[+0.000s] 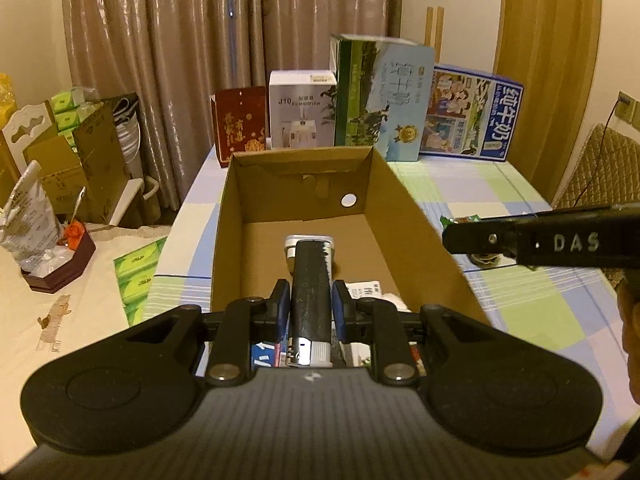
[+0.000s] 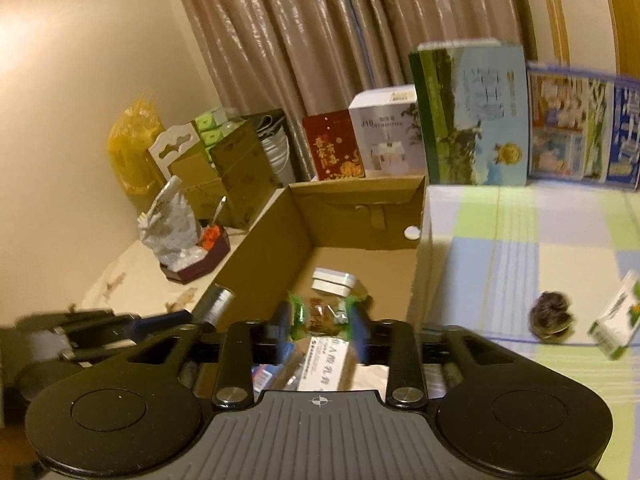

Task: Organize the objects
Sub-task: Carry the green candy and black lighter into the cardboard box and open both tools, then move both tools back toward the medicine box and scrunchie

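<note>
My left gripper (image 1: 311, 304) is shut on a black lighter (image 1: 310, 280) with a silver end, held over the open cardboard box (image 1: 412, 216). In the right wrist view the lighter's silver end (image 2: 218, 300) pokes over the box's left wall. My right gripper (image 2: 320, 324) hangs over the same box (image 2: 264, 248) with its jaws a little apart. A candy in a green-ended wrapper (image 2: 320, 314) sits between them, only its wrapper ends reaching the pads. The left wrist view has the right gripper (image 1: 452, 236) side-on at the box's right wall.
Inside the box lie a small white case (image 2: 334, 282) and a white printed packet (image 2: 324, 360). On the checked tablecloth (image 2: 500, 240) right of the box are a brown walnut-like lump (image 2: 550, 318) and a green-white carton (image 2: 616, 320). Tall cartons (image 1: 380, 96) stand behind.
</note>
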Action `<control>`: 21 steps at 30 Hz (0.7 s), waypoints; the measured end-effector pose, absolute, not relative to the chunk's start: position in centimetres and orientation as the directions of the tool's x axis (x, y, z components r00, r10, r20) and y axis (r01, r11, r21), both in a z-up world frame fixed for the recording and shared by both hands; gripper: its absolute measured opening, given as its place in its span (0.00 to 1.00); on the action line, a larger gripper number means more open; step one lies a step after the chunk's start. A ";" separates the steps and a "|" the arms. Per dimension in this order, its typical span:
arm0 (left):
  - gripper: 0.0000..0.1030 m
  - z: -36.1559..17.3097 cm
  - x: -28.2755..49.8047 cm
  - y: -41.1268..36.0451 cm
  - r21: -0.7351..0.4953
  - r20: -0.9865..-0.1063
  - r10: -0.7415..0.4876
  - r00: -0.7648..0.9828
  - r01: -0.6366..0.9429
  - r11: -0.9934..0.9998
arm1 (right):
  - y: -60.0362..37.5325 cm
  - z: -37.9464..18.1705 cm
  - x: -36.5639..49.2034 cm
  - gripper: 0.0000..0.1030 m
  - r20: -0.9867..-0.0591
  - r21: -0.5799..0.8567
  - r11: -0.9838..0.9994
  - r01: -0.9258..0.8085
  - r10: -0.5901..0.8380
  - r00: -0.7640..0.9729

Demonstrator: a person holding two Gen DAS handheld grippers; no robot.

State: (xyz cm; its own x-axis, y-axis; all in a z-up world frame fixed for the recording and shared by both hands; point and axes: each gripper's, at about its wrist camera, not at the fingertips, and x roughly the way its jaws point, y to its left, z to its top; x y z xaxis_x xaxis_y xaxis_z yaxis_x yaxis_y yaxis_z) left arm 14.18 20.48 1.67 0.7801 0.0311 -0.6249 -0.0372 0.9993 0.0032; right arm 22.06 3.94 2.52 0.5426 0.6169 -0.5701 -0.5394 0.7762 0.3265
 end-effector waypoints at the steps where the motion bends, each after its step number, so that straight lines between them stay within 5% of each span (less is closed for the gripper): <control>1: 0.19 1.2 14.6 20.6 0.006 -0.626 0.037 0.779 -0.043 0.999 | 3.8 2.3 22.4 0.48 -0.566 0.336 0.780 -0.528 0.616 0.548; 14: 0.31 0.2 12.5 21.6 -0.059 -0.637 0.053 0.769 -0.117 0.991 | -0.4 2.2 20.6 0.53 -0.555 0.354 0.818 -0.453 0.574 0.603; 21: 0.33 1.5 10.2 20.2 -0.095 -0.641 0.026 0.767 -0.113 0.989 | -2.9 3.4 16.9 0.65 -0.549 0.346 0.835 -0.428 0.550 0.630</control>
